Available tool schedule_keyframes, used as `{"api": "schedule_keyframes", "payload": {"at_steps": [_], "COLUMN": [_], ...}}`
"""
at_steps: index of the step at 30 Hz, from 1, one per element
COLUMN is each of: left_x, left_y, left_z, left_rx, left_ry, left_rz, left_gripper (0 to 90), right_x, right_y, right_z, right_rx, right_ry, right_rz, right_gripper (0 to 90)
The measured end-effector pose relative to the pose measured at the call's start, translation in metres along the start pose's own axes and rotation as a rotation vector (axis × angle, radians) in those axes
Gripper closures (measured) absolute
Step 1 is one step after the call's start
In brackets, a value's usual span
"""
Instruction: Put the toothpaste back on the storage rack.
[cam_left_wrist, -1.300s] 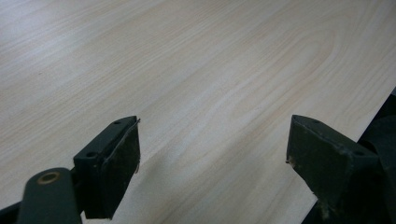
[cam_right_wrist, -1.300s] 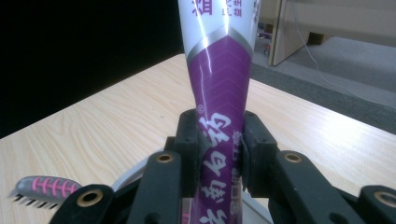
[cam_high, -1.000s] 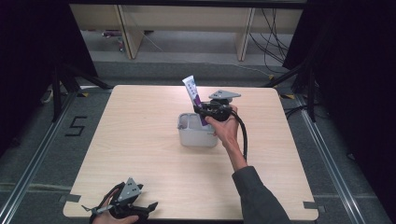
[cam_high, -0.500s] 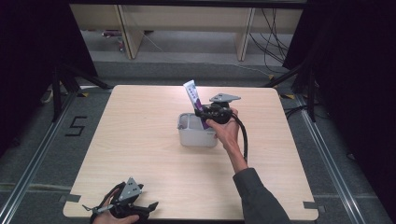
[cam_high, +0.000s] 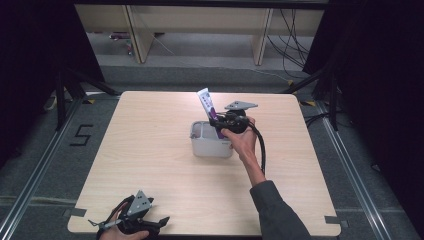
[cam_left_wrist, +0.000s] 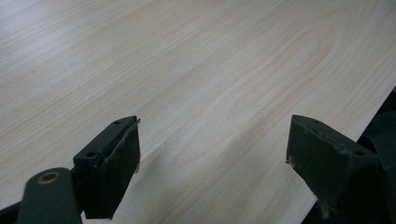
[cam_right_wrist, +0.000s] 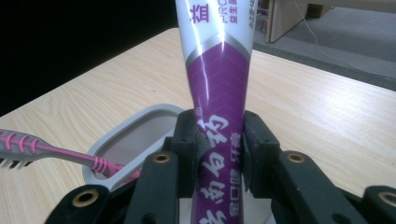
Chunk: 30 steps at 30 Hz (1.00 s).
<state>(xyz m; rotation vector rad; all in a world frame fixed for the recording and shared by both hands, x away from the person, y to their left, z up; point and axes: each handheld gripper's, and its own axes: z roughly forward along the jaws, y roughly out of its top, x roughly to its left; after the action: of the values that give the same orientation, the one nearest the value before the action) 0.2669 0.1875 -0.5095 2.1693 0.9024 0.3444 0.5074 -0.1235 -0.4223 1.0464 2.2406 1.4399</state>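
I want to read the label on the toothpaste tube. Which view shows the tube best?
The right gripper view: the toothpaste tube stands close up between that gripper's pads, its purple and white print legible. The high view shows it small, slanting up from the grey container beside the right gripper. The left gripper view looks at the table.

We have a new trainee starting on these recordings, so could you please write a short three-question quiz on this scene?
1. True or false: the right tongs are clamped on the purple and white toothpaste tube.
2. What leans out over the rim of the grey tub? A) a comb B) a pink and grey toothbrush C) a razor
3. What lies between the pads of the left tongs, and how do their jaws stand?

Key
1. True; both pads press the tube's sides, and it stands over the tub.
2. B
3. Nothing; the jaws stand wide apart over the bare wooden table, near its front edge.
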Motion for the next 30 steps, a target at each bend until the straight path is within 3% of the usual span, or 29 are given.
{"api": "schedule_keyframes", "payload": {"at_steps": [3, 6, 7, 8, 9, 10, 12, 16, 19, 21, 24, 26, 27, 28, 30], "left_x": [0.0, 0.0, 0.0, 0.0, 0.0, 0.0, 0.0, 0.0, -0.001, -0.001, 0.0, -0.001, -0.001, -0.001, 0.0], "left_y": [0.0, 0.0, 0.0, 0.0, 0.0, 0.0, 0.0, -0.001, -0.001, -0.001, -0.001, -0.001, -0.001, -0.001, 0.0], "left_z": [-0.001, -0.001, -0.001, -0.001, -0.001, -0.001, -0.001, -0.001, -0.001, -0.001, 0.0, 0.0, 0.0, 0.0, -0.001], "left_rx": [0.002, 0.005, 0.005, 0.005, 0.006, 0.005, 0.008, 0.006, 0.005, 0.005, 0.002, 0.002, 0.002, 0.002, 0.005], "left_ry": [0.004, 0.004, 0.004, 0.005, 0.005, 0.005, 0.0, 0.004, 0.003, 0.004, 0.0, 0.001, 0.0, 0.001, 0.002], "left_rz": [-0.002, 0.007, 0.002, 0.001, 0.001, -0.001, 0.002, 0.001, 0.001, 0.001, -0.001, -0.001, -0.001, 0.0, 0.002], "left_gripper": [17.0, 17.0, 17.0, 17.0, 17.0, 17.0, 17.0, 17.0, 17.0, 17.0, 17.0, 17.0, 17.0, 17.0, 17.0], "right_x": [0.0, 0.002, 0.002, 0.003, 0.005, 0.005, 0.006, 0.01, 0.008, 0.008, 0.005, 0.007, 0.005, 0.007, 0.006], "right_y": [-0.001, 0.0, 0.001, 0.002, 0.004, 0.006, 0.01, 0.008, 0.003, 0.002, 0.001, 0.001, 0.001, 0.001, 0.001], "right_z": [0.0, -0.001, -0.001, -0.003, -0.006, -0.008, -0.013, -0.019, -0.02, -0.022, -0.024, -0.025, -0.027, -0.027, -0.029], "right_rx": [0.007, 0.018, 0.025, 0.013, -0.024, -0.032, -0.017, 0.022, 0.023, 0.021, 0.009, 0.02, 0.01, 0.014, 0.018], "right_ry": [-0.02, -0.007, -0.007, -0.025, 0.011, 0.019, -0.009, 0.003, 0.019, 0.017, 0.014, 0.022, 0.0, 0.013, 0.019], "right_rz": [-0.016, 0.013, -0.015, -0.036, -0.002, 0.001, -0.027, -0.032, -0.037, -0.003, -0.024, 0.001, -0.032, -0.01, -0.028], "right_gripper": [69.5, 65.2, 65.4, 76.2, 75.9, 76.1, 74.5, 71.6, 70.1, 69.4, 68.3, 67.8, 67.0, 66.3, 65.2]}}
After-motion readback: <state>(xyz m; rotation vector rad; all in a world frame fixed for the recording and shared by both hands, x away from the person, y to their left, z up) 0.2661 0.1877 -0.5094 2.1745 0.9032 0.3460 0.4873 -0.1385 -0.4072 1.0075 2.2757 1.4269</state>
